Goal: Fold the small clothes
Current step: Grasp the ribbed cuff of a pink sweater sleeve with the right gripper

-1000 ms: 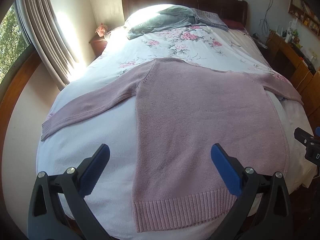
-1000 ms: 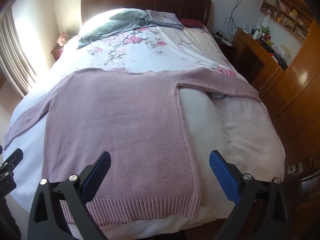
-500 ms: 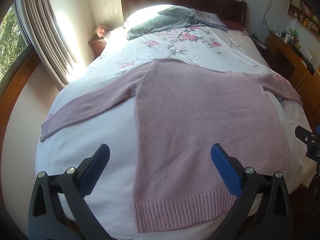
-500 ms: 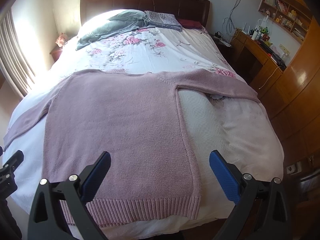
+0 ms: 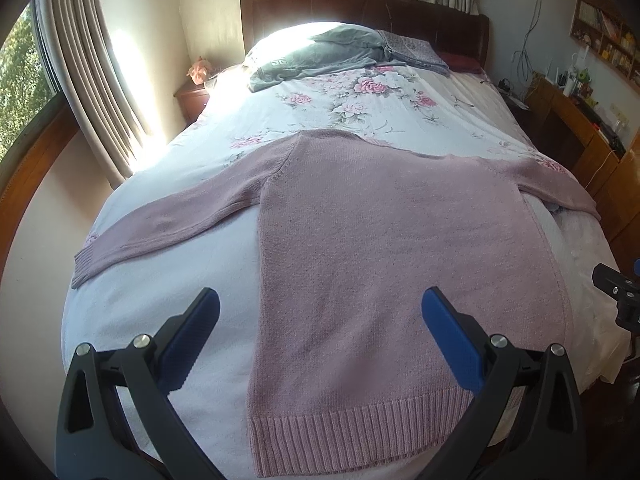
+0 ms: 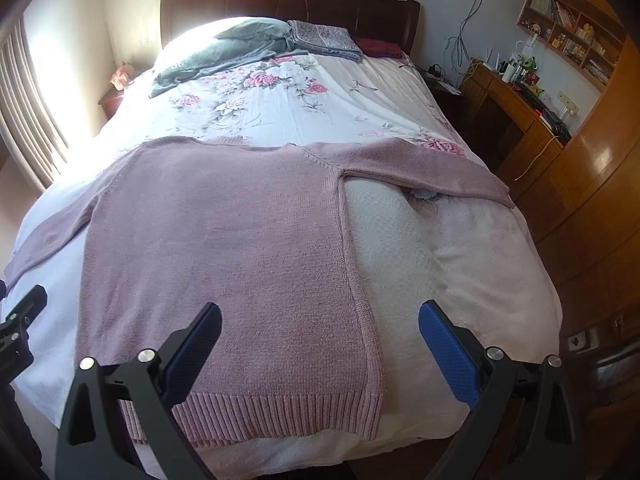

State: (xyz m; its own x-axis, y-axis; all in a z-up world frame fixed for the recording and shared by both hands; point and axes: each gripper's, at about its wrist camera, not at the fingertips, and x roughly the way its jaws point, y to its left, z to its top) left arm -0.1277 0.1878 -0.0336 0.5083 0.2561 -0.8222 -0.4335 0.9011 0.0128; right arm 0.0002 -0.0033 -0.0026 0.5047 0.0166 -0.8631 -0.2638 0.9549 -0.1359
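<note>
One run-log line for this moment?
stage: pre-fold | sweater: flat on bed, sleeves spread | left gripper: open, empty | right gripper: open, empty

Sweater (image 6: 224, 248) left cuff cut off by right-wrist frame edge; hem corner hidden behind right gripper (image 6: 320, 332) finger. Shelf (image 6: 568, 28) items too small to identify.

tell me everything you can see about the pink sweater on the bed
The sweater is a dusty pink knit with long sleeves and a ribbed hem and cuffs. It lies flat and unfolded across the foot end of the bed, hem nearest the cameras, both sleeves spread outward; the sleeve on the desk side reaches the mattress edge. It rests partly on the floral cover and partly on plain white bedding. Both the left gripper and right gripper are open above the hem, not touching it.
</note>
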